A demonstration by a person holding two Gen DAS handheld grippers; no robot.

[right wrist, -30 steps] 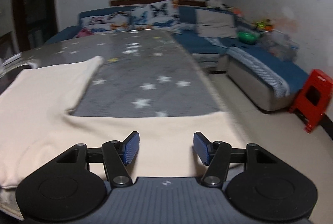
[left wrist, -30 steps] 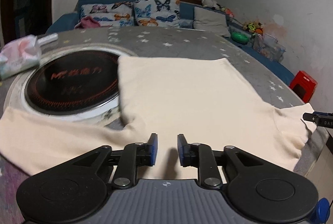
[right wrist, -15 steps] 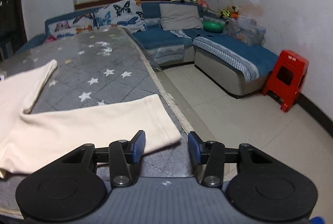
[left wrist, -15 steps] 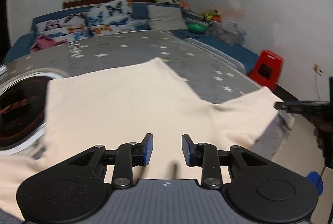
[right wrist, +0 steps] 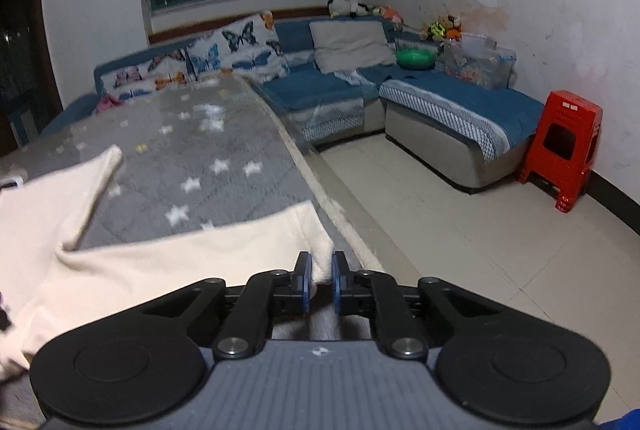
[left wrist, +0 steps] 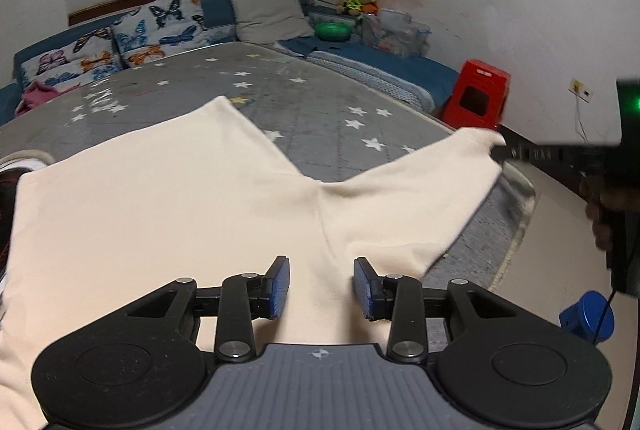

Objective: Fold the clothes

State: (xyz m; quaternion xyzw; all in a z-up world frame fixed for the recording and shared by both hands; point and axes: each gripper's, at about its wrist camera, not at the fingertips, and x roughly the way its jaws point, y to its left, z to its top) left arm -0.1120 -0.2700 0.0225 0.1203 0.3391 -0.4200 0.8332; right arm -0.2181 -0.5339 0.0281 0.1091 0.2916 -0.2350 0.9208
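Note:
A cream garment (left wrist: 160,206) lies spread on the grey star-patterned table cover (left wrist: 320,110). One sleeve (left wrist: 420,198) stretches toward the table's right edge. My left gripper (left wrist: 321,286) hovers low over the cloth near the armpit seam; its jaws are opening, the pads apart with cloth beneath and not pinched. My right gripper (right wrist: 320,278) is shut on the sleeve's cuff corner (right wrist: 322,262) at the table edge. From the left wrist, the right gripper (left wrist: 520,152) reaches in from the right, pinching the cuff.
An induction hob (left wrist: 6,206) sits at the far left under the garment's edge. A blue sofa (right wrist: 440,102) with butterfly cushions (right wrist: 236,50) runs along the walls. A red stool (right wrist: 564,150) stands on the tiled floor right of the table.
The right jaws came together on the sleeve cuff. The left gripper slid right across the garment toward the sleeve seam, and its pads spread wider.

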